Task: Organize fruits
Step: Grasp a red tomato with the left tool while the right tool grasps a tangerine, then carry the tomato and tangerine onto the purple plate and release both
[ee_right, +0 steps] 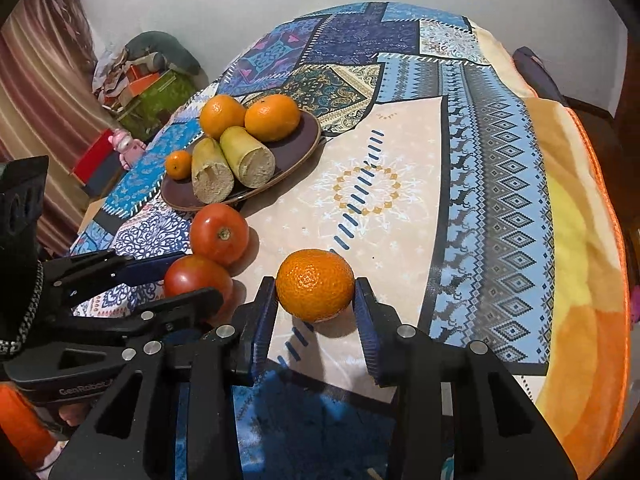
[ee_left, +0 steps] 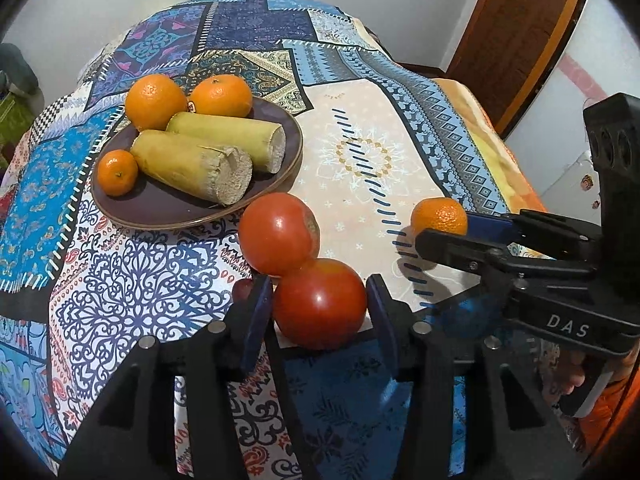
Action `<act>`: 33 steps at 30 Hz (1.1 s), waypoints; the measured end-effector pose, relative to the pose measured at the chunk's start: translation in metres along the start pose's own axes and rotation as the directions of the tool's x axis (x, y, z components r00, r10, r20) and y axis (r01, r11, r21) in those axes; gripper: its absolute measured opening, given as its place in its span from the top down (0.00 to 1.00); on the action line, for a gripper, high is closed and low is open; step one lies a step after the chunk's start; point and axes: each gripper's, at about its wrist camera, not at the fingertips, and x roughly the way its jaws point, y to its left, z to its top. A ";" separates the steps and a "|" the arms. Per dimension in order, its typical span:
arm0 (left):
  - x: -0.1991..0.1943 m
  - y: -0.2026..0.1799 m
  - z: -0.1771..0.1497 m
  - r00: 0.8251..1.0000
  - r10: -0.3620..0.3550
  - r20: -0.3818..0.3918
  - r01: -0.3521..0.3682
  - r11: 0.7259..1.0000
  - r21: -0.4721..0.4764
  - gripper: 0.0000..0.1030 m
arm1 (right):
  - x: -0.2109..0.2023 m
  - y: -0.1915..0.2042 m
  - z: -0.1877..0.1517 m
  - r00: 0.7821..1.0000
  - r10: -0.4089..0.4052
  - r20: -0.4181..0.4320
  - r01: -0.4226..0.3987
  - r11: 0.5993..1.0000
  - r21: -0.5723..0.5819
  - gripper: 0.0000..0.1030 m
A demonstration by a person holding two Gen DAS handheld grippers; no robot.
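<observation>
Nearest the left camera, the left hand-held gripper (ee_left: 320,312) straddles a red tomato (ee_left: 320,304) that sits on the patterned cloth of the worktop (ee_left: 132,304); its blue pads (ee_left: 258,312) stand just beside the fruit on either side with a thin gap showing, so the jaws are apart and not pressing. A second tomato (ee_left: 278,234) lies just beyond the first, touching it, a little left of the fingers. Farther ahead and to the left of this hand-held gripper rests a dark plate (ee_left: 160,208), carrying two large oranges (ee_left: 155,101) at its far side, a small mandarin (ee_left: 117,172) at its near left edge, and two pale green cut stalks (ee_left: 192,164) lying side by side across the middle.

To the right, the right hand-held gripper (ee_right: 316,304) is clamped on a small orange (ee_right: 315,284), its blue pads (ee_right: 266,312) pressed against both flanks of the fruit. The orange hangs just above the cloth with its shadow beneath it, though whether it fully clears the cloth is hard to say. Seen from this right side, both tomatoes lie to the left of the held orange, and the plate sits well ahead and left of them
</observation>
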 end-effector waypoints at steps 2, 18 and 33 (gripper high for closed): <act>-0.004 0.002 -0.002 1.000 -0.013 0.004 0.013 1.000 -0.012 0.54 | -0.001 0.002 0.000 1.000 0.004 0.003 -0.004 1.000 -0.003 0.66; -0.067 0.055 0.022 0.985 0.052 0.164 -0.037 0.995 -0.092 0.54 | -0.003 0.030 0.040 0.996 0.018 0.083 -0.013 0.998 -0.069 0.66; -0.058 0.122 0.073 0.962 0.176 0.207 -0.148 0.979 -0.144 0.54 | 0.019 0.046 0.099 0.989 -0.006 0.144 0.023 0.993 -0.120 0.66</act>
